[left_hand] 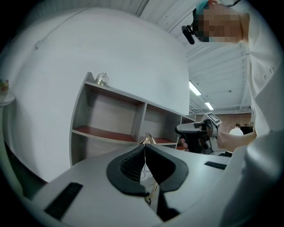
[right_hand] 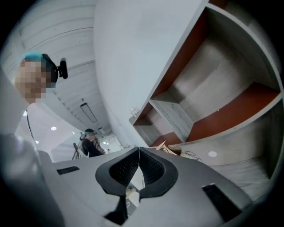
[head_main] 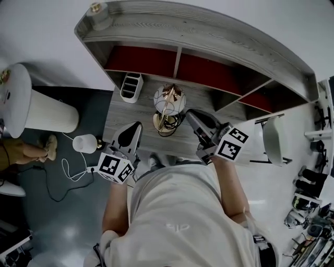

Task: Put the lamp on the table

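A glass jar [head_main: 97,14] stands atop the grey shelf unit [head_main: 209,31].

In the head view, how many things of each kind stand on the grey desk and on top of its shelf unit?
Wire-globe lamp: 1
White holder: 1
Jar: 1
Total: 3

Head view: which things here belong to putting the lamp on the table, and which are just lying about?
Job in hand:
- lamp
- table
- left hand-held gripper
- right hand-held gripper

Lying about:
- white caddy
- jar on the shelf top
- white chair
- small white corded object on the floor
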Demonstrator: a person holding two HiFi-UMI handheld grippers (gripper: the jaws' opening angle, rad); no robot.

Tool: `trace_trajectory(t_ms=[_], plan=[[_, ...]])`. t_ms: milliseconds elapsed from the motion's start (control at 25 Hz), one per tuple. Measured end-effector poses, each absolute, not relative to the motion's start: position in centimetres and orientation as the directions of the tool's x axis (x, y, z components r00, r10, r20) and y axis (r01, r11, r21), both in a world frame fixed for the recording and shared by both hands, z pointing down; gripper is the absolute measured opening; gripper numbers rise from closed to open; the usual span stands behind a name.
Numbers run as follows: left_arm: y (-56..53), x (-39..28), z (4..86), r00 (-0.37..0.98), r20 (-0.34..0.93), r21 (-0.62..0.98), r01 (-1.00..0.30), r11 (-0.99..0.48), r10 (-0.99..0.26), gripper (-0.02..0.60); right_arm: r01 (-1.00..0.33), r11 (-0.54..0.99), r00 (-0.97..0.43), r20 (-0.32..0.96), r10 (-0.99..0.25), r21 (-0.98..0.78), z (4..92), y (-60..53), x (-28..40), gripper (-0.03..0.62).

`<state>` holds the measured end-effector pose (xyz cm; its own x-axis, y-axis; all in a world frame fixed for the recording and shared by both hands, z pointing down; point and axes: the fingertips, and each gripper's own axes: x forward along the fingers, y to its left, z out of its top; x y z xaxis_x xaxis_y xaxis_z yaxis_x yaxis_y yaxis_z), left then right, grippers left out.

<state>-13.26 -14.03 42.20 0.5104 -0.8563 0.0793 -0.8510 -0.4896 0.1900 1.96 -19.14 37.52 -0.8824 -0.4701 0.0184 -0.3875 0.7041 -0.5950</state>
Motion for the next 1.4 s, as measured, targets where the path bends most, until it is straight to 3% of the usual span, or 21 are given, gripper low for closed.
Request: trace_trajectory(t_ms=[320, 520, 920, 1400], plan=[[-13.5, -13.5, 39.9, 0.488, 0.076, 0.119, -0.870, -0.478, -0.869, 0.015, -0.582, 0.769, -0.812, 0.147, -0.564, -0.265, 37.6, -17.9, 2.7, 0.028], [-12.9, -12.8, 39.3, 0.499, 0.075, 0.087, -0.866, -0.493, -0.864, 0.015, -0.611, 0.785, -0.785, 0.204, -0.585, -0.101, 38.0, -16.8, 2.5, 0.028], [-12.2, -12.8, 39.4, 0.477, 0.092, 0.051, -0.879, -0.474, -0.874, 0.015, -0.600, 0.799, -0.790, 0.195, -0.582, -0.047, 37.7, -16.1, 2.2, 0.028], [-11.8, -11.4, 39.5, 0.507, 0.108, 0.025, -0.861, -0.508, -0.855, 0.015, -0.601, 0.791, -0.792, 0.219, -0.570, -0.113, 39.2, -17.0, 2.4, 0.028]])
